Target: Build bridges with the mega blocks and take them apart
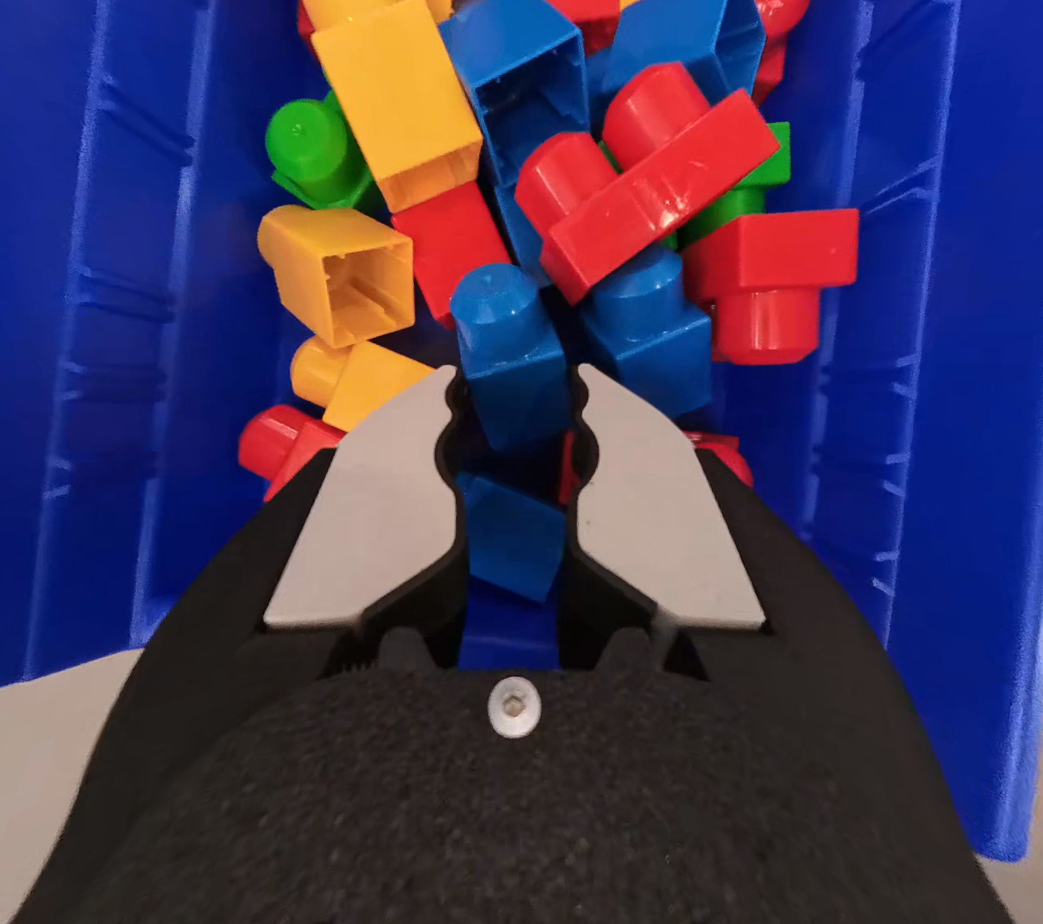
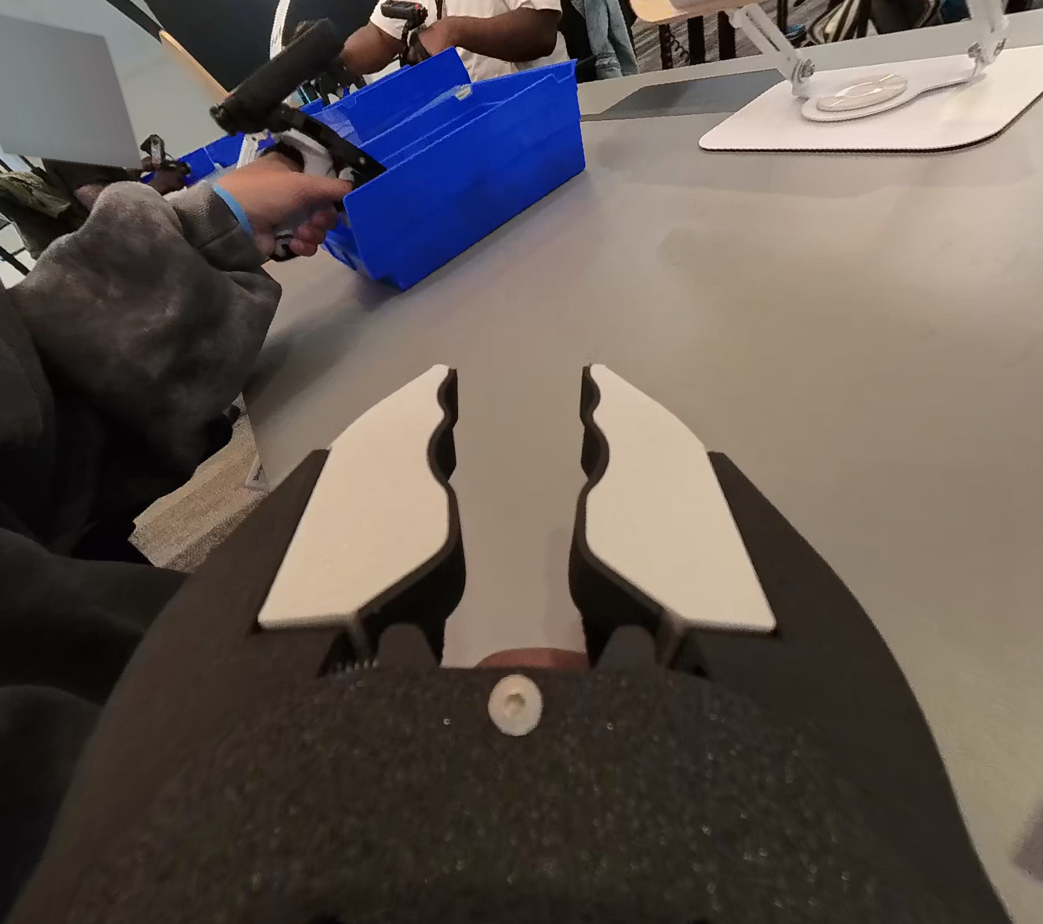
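Blue block [image 1: 511,377] sits pinched between left tongs [image 1: 515,380]; right tongs [image 2: 518,377] spread, empty.

Roughly twenty blocks [image 1: 511,372], one bin [image 2: 468,186]

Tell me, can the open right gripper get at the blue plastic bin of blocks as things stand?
Probably yes. The right gripper is open and empty above bare grey table, nothing between it and the blue plastic bin. The left gripper already occupies the bin's near end.

Bright, even indoor light, soft shadows, glossy highlights on the blocks [image 1: 649,197], fisheye bending and blur toward edges.
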The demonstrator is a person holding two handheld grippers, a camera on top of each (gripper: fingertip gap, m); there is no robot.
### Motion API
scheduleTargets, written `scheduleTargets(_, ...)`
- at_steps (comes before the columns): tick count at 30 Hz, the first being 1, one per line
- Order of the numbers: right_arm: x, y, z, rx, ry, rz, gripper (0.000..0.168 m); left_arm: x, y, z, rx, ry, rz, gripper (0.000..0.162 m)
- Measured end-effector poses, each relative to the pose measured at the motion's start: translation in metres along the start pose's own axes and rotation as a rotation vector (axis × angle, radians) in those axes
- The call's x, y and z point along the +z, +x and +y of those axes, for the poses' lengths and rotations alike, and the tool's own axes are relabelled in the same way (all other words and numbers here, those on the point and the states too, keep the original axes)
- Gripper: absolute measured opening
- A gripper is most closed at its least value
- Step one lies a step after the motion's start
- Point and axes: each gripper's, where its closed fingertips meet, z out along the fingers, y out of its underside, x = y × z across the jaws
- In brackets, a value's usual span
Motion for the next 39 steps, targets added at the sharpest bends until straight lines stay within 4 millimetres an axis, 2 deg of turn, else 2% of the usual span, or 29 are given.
scheduleTargets(6,0.002,0.001,0.002,0.022,-0.008,-0.006,0.04,-0.014,-0.004,0.0,0.085,-0.006,0.01,0.034)
scheduleTargets(9,0.001,0.003,0.001,0.056,0.0,-0.014,0.04,-0.037,-0.008,-0.01,0.134,0.045,0.04,0.034)
scheduleTargets(12,0.0,0.004,0.002,0.081,0.007,-0.015,0.039,-0.071,-0.009,-0.027,0.228,0.118,0.069,0.034)
scheduleTargets(14,0.0,0.004,0.001,0.076,0.007,-0.011,0.039,-0.096,0.001,-0.036,0.317,0.152,0.123,0.034)
scheduleTargets(16,-0.001,0.003,0.0,0.052,0.009,0.001,0.039,-0.118,0.02,-0.039,0.413,0.142,0.197,0.034)
scheduleTargets(18,-0.003,0.003,-0.003,0.018,0.012,0.019,0.039,-0.132,0.043,-0.036,0.543,0.083,0.246,0.033)
scheduleTargets(20,-0.004,0.002,-0.005,-0.014,0.015,0.038,0.039,-0.138,0.069,-0.033,0.679,0.027,0.263,0.034)
scheduleTargets(24,-0.004,0.002,-0.006,-0.049,0.021,0.061,0.038,-0.131,0.131,-0.016,0.882,-0.08,0.323,0.034)
scheduleTargets(28,-0.004,0.002,0.0,-0.048,0.006,0.069,0.037,-0.103,0.174,0.015,1.066,-0.258,0.347,0.034)
scheduleTargets(32,-0.006,0.003,0.003,-0.048,-0.002,0.077,0.036,-0.077,0.198,0.035,1.176,-0.372,0.351,0.034)
scheduleTargets(35,-0.009,0.003,0.003,-0.05,0.001,0.085,0.036,-0.064,0.204,0.047,1.248,-0.442,0.326,0.034)
scheduleTargets(39,-0.011,0.004,0.003,-0.05,0.001,0.091,0.036,-0.058,0.208,0.06,1.319,-0.508,0.325,0.034)
